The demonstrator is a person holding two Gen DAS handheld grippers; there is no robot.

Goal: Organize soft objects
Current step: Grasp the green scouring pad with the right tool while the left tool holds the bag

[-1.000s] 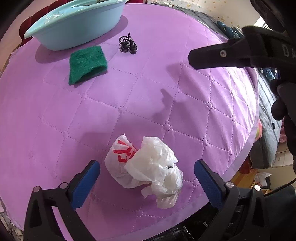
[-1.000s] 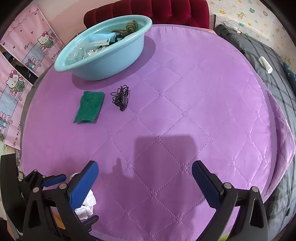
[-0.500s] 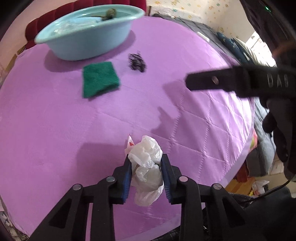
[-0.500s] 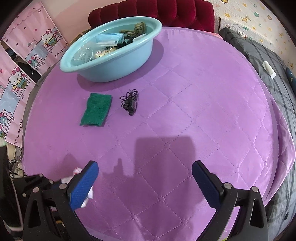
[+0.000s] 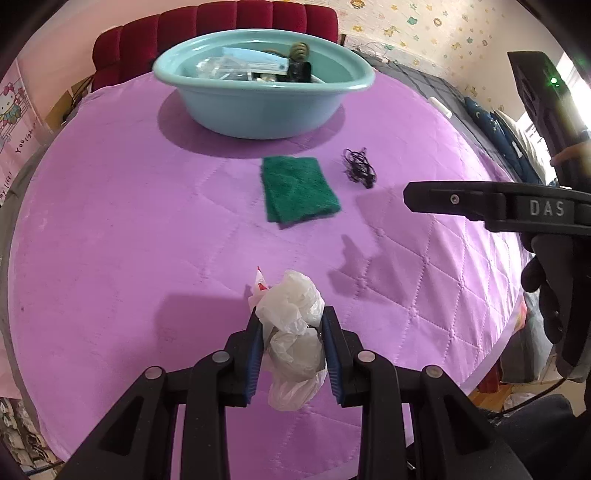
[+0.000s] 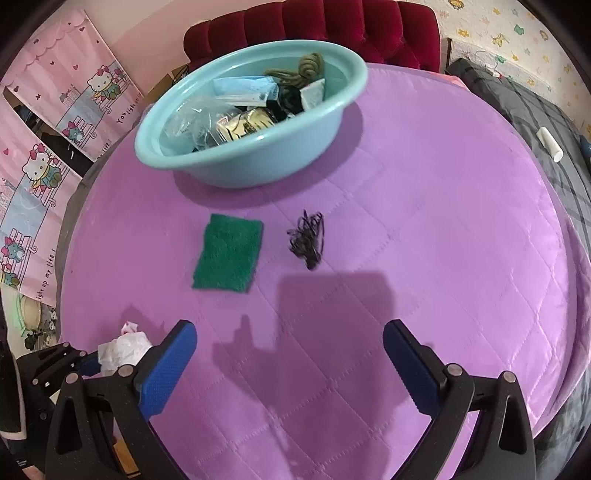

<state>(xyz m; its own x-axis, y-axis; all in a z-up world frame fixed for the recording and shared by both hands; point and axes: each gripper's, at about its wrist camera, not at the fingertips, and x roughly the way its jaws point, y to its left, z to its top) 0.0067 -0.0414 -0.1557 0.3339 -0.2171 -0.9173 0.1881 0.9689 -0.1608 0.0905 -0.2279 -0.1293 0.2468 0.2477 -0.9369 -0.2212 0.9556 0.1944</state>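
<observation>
My left gripper (image 5: pixel 291 328) is shut on a crumpled white plastic bag (image 5: pixel 291 314) with red print and holds it above the purple quilted table (image 5: pixel 129 240). The bag also shows in the right wrist view (image 6: pixel 125 345), at the lower left. My right gripper (image 6: pixel 290 339) is open and empty above the table's near middle; its finger shows in the left wrist view (image 5: pixel 461 201). A green scouring pad (image 6: pixel 229 253) and a black tangle of cord (image 6: pixel 308 238) lie ahead. A light blue basin (image 6: pixel 255 114) holding several soft items stands at the back.
A red tufted headboard (image 6: pixel 332 26) rises behind the basin. A grey bed with a white tube (image 6: pixel 550 142) lies to the right. Hello Kitty hangings (image 6: pixel 48 155) cover the left wall. The table edge drops off at the right (image 5: pixel 491 354).
My left gripper closed on the plastic bag and lifted it, tilting up toward the basin. My right gripper moved forward a little, still open.
</observation>
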